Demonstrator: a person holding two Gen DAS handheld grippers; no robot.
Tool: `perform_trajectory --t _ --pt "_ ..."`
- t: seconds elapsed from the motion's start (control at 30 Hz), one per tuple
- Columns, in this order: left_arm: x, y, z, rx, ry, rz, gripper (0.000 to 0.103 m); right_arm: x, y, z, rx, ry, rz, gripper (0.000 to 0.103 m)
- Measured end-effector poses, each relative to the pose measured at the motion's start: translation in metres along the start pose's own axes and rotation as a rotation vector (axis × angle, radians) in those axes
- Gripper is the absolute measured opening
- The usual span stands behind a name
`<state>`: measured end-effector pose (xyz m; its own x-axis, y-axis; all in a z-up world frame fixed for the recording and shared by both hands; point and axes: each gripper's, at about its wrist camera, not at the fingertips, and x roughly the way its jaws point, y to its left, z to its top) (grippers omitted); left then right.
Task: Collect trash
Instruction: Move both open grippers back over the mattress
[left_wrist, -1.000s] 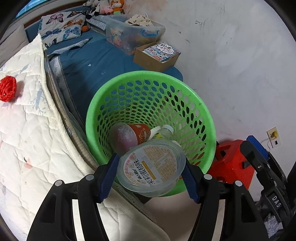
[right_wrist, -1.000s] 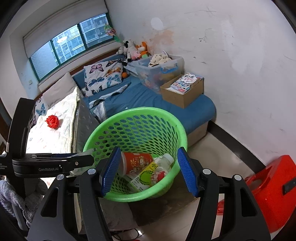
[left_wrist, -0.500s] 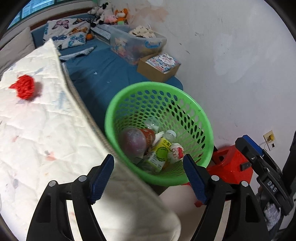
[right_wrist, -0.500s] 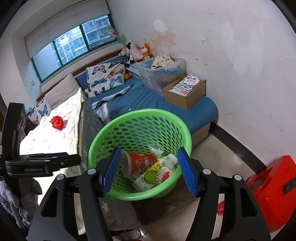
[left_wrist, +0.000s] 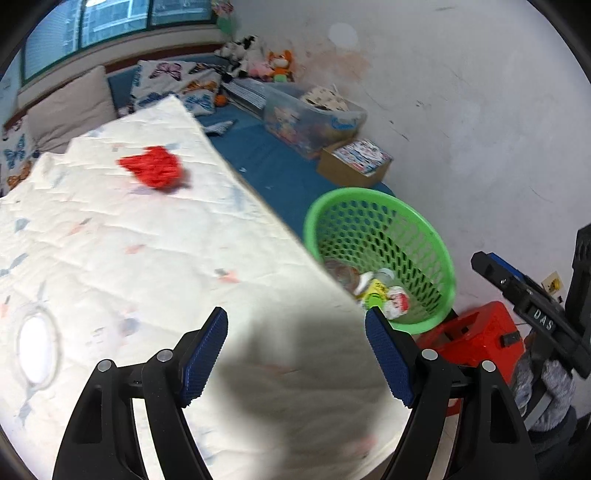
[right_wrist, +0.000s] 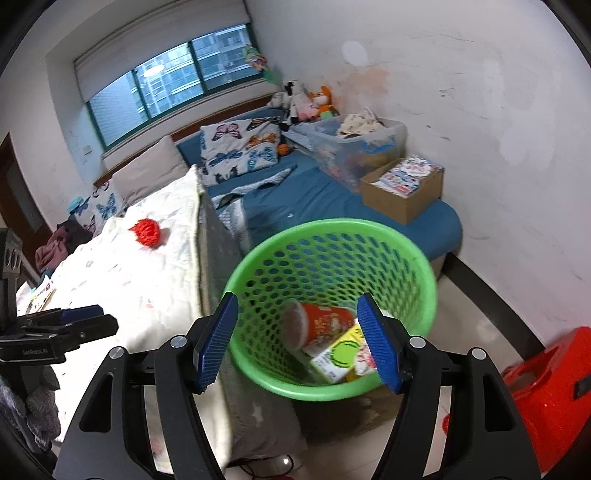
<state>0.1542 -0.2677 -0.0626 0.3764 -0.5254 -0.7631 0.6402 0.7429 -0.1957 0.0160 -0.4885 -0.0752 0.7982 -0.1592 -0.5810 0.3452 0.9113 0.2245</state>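
Both tools, left tool (left_wrist: 295, 350) over the quilted bed (left_wrist: 110, 258) and right tool (right_wrist: 297, 339) above the green basket (right_wrist: 258, 262), are held wide open and empty, so the blurry red ball-like thing (left_wrist: 153, 171) probably gets grabbed next.

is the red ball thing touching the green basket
Apart. The right wrist view shows the red ball lying on the white quilt up on the bed, with a broad stretch of quilt and the mattress edge between it and the green basket on the floor.
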Motion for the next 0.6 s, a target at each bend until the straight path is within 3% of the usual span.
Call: perform_trajectory --t 0.33,0.4,0.6 --pt "-0.041 0.088 -0.024 -0.084 -0.052 0.158 0.075 0.017 0.055 0.004 -0.078 0.031 0.074 0.069" --pt "-0.046 0.109 -0.03 -0.112 -0.049 0.185 0.083 0.021 0.067 0.005 -0.095 0.035 0.091 0.07" --pt "-0.058 0.156 -0.048 -0.111 -0.05 0.275 0.091 0.032 0.101 0.006 -0.143 0.051 0.134 0.07"
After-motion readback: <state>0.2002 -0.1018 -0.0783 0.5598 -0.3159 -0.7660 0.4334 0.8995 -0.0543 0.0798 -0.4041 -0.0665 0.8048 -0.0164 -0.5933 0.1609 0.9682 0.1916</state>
